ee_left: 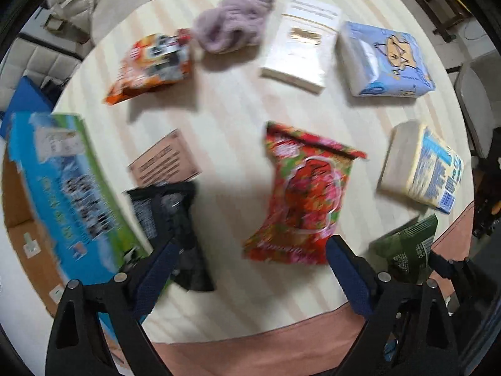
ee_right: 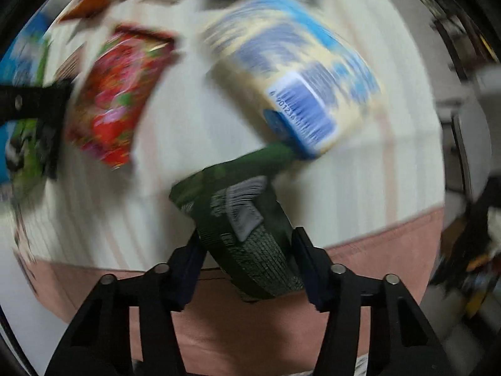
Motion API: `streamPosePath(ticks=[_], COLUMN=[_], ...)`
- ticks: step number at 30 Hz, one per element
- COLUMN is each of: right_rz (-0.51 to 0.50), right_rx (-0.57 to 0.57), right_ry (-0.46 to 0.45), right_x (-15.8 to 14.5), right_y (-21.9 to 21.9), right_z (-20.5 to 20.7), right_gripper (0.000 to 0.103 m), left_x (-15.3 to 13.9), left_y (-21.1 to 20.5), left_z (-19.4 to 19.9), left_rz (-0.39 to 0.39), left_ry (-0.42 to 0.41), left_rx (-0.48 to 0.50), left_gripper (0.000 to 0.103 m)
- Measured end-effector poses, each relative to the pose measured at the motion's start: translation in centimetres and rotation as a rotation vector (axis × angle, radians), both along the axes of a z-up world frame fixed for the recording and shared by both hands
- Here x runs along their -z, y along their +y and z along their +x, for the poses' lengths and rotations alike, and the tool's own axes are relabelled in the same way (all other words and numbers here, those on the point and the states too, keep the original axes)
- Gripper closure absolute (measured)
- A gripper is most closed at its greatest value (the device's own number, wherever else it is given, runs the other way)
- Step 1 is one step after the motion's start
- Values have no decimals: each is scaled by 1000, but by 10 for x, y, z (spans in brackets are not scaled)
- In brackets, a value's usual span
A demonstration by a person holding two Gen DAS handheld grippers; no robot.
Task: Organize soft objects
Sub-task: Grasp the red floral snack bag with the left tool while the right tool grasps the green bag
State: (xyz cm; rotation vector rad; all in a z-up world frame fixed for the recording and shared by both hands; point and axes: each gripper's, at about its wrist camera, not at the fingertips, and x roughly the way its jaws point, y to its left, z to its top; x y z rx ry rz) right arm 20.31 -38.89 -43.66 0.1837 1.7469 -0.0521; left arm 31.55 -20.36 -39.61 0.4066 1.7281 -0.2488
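Two blue pads of the right gripper [ee_right: 247,247] clamp the dark green packet [ee_right: 250,228] over the table [ee_left: 225,100] edge, just beside the yellow tissue pack [ee_right: 291,72]. The left gripper [ee_left: 250,250] hangs wide open and empty above the red snack bag [ee_left: 303,194], left of that tissue pack.

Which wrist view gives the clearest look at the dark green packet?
The right wrist view: the dark green packet fills the centre, held between the fingers of the right gripper, though motion blur smears its print. The left wrist view shows the dark green packet only small at the lower right edge, partly cut off by the gripper holding it.
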Motion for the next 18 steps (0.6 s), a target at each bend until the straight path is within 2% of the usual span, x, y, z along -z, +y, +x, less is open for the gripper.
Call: streamPosePath(ticks=[2, 5, 7, 8, 9, 10, 12, 15, 17, 18], right_rz=[47, 71, 44, 30, 26, 19, 6, 11, -18, -32], right_rx=[68, 60, 35, 21, 5, -6, -19, -15, -19, -21], right_ry=[1, -21, -36, -41, -42, -39, -29, -12, 2, 6], right_x=[6, 7, 2, 0, -2, -2, 3, -7, 9, 19], right_y=[-14, -22, -21, -19, -16, -12, -5, 10, 18, 23], right_z=[-6, -12, -13, -13, -12, -12, -15, -20, -24, -23], right_gripper=[45, 25, 24, 24, 24, 24, 24, 24, 24, 30], left_x=[10, 28, 39, 44, 49, 54, 54, 50, 49, 50], left_y=[-12, -27, -34, -35, -34, -33, -27, -8, 3, 7], left_z=[1, 3, 5, 5, 4, 2, -1, -11, -17, -18], left_rz=[-19, -13, -6, 2, 4, 6, 6, -7, -9, -8], left_ry=[17, 41, 46, 52, 59, 74, 57, 44, 31, 27], left_rx=[16, 41, 45, 41, 36, 24, 4, -62, -98, -114], left_gripper=[8, 8, 11, 25, 46, 54, 56, 57, 58, 58])
